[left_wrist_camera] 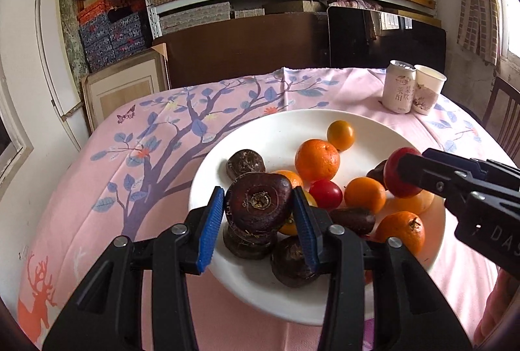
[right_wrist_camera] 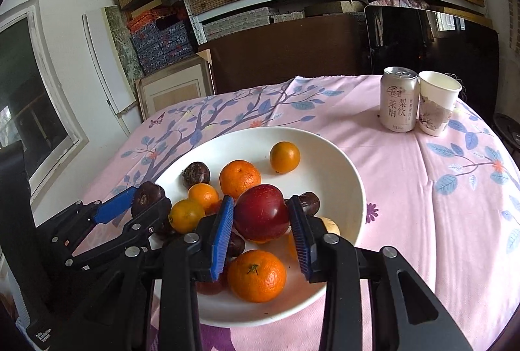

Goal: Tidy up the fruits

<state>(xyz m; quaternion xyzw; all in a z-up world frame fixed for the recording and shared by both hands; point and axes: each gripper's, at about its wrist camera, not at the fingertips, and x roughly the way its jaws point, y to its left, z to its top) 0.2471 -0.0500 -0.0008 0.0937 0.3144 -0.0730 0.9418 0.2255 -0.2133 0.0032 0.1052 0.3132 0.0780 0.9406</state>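
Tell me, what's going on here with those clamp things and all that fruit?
A person is sorting fruit with a hand-held gripper in each hand. The left gripper holds a dark brown water chestnut between its blue pads, and the right gripper has a red apple between its pads, both over the white plate. Oranges and more chestnuts lie on the plate. A drink can and paper cup stand behind it.
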